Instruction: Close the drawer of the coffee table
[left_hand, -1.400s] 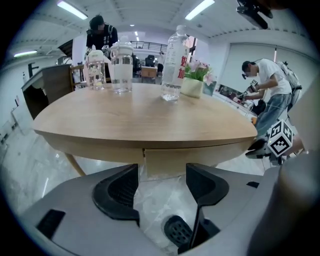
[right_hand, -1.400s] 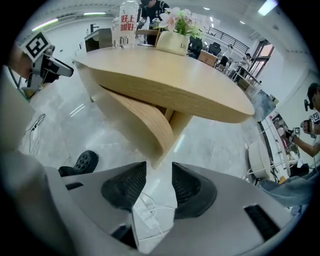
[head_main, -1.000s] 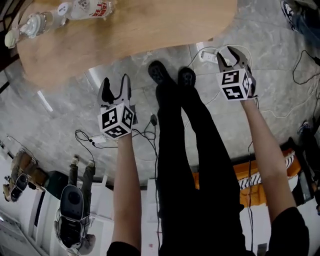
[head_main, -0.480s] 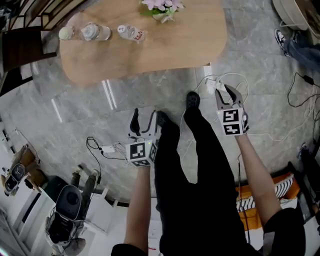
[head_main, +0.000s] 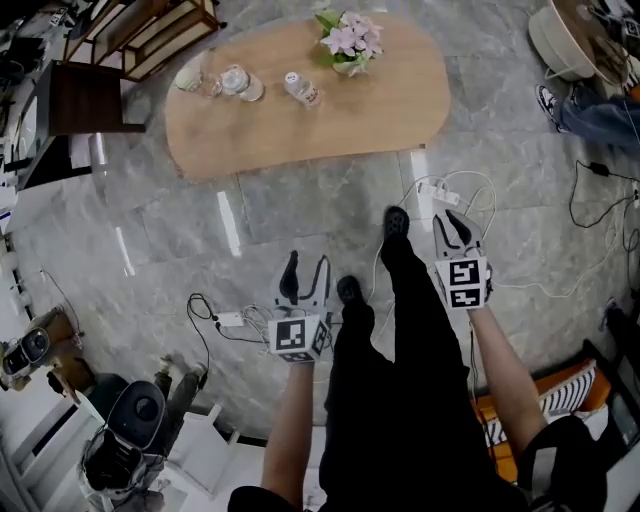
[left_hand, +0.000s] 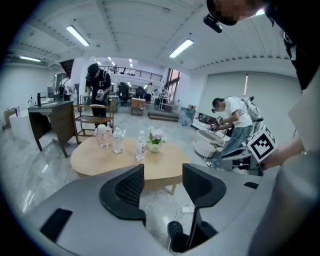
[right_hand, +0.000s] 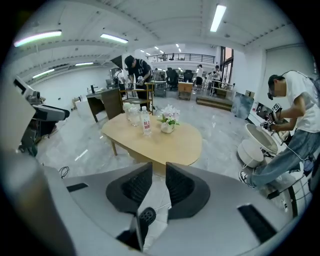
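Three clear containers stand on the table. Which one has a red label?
The slim bottle, standing nearest the flowers; the two wider containers beside it show no red label.

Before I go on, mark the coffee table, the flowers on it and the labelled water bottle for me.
coffee table (head_main: 400, 105), head view, bare wooden top to the right of the flowers.
flowers (head_main: 348, 38), head view, on the pink blossoms.
water bottle (head_main: 302, 90), head view, on its labelled body.
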